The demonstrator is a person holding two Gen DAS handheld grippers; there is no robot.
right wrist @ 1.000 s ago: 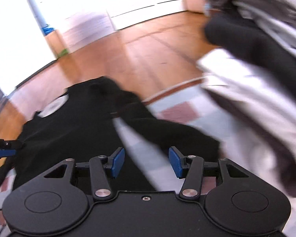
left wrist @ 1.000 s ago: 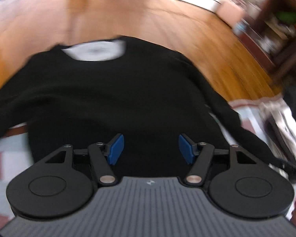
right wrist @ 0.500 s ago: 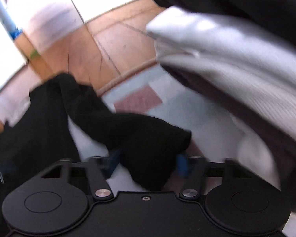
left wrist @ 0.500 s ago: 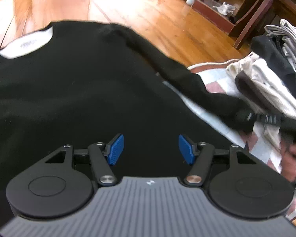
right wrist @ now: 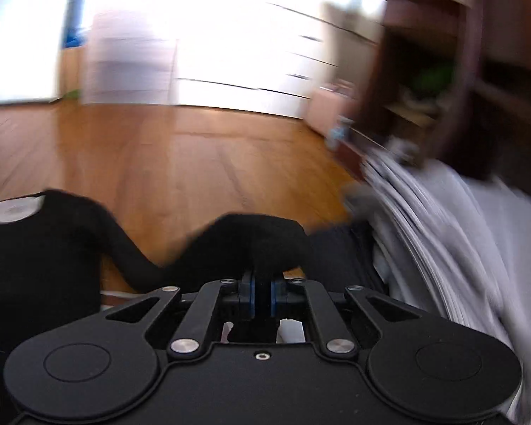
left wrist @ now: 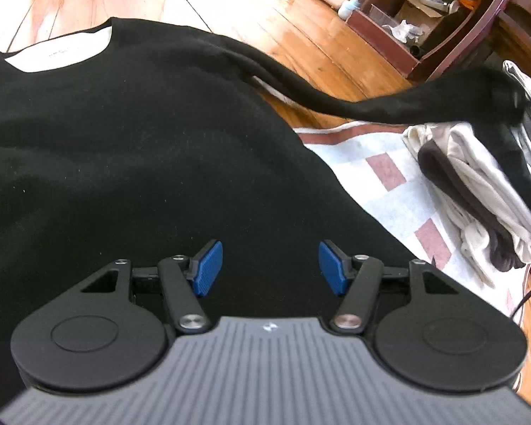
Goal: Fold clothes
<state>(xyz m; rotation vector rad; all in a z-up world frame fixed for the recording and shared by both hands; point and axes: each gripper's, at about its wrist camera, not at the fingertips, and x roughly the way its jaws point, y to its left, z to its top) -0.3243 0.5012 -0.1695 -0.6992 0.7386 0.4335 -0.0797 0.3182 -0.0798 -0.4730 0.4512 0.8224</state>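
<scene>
Left wrist: sweater (left wrist: pixel 124 163) collar far-left.

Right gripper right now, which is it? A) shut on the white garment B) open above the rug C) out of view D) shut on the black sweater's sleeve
D: the right gripper has its blue pads pressed together on the sleeve of the black sweater.

A black long-sleeved sweater (left wrist: pixel 131 148) lies spread front-up, its round neckline showing a white inner patch, partly on a wooden floor (left wrist: pixel 322 49) and partly on a pale checked mat (left wrist: pixel 389 191). Its right-hand sleeve (left wrist: pixel 389 106) is lifted off the floor and stretched sideways, the cuff pinched between the closed pads of the right gripper (right wrist: pixel 262 297).
</scene>
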